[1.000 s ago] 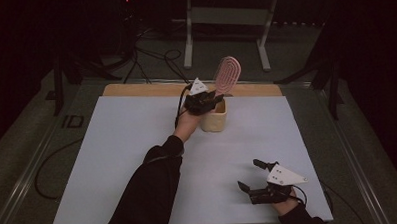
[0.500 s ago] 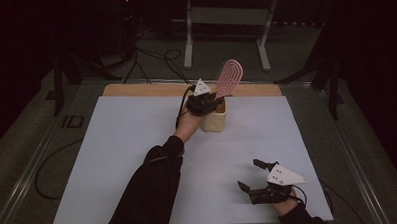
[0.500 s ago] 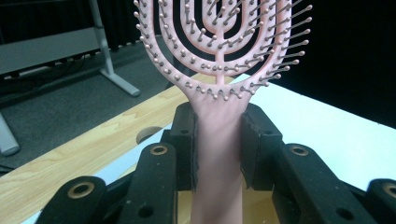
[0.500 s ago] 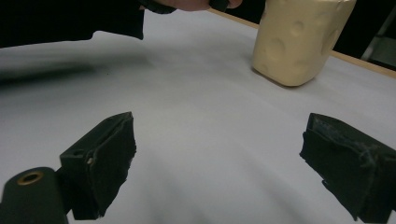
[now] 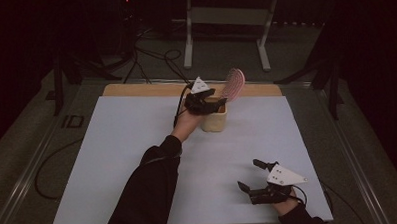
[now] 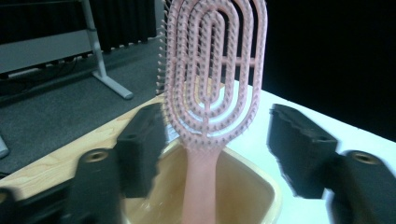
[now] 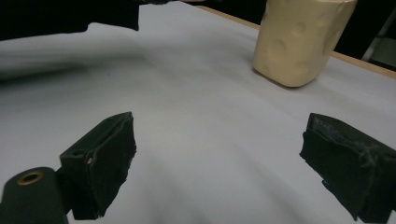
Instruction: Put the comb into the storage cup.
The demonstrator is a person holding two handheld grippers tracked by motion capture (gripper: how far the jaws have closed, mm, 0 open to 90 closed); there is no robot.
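Pink hairbrush (image 6: 212,74) stands handle-down in the cream cup (image 6: 252,186), leaning on its rim. My left gripper (image 6: 212,154) has just been opening; jaws clear of the handle. Right gripper (image 7: 219,163) idles wide.

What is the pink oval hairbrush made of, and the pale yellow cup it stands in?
The pink oval hairbrush looks like moulded plastic: one even colour, open loops, and short bristles of the same pink. The finish seems matte. The pale yellow cup looks like plastic or soft rubber, smooth with shallow dimples in its wall and a rounded rim; I cannot tell which.
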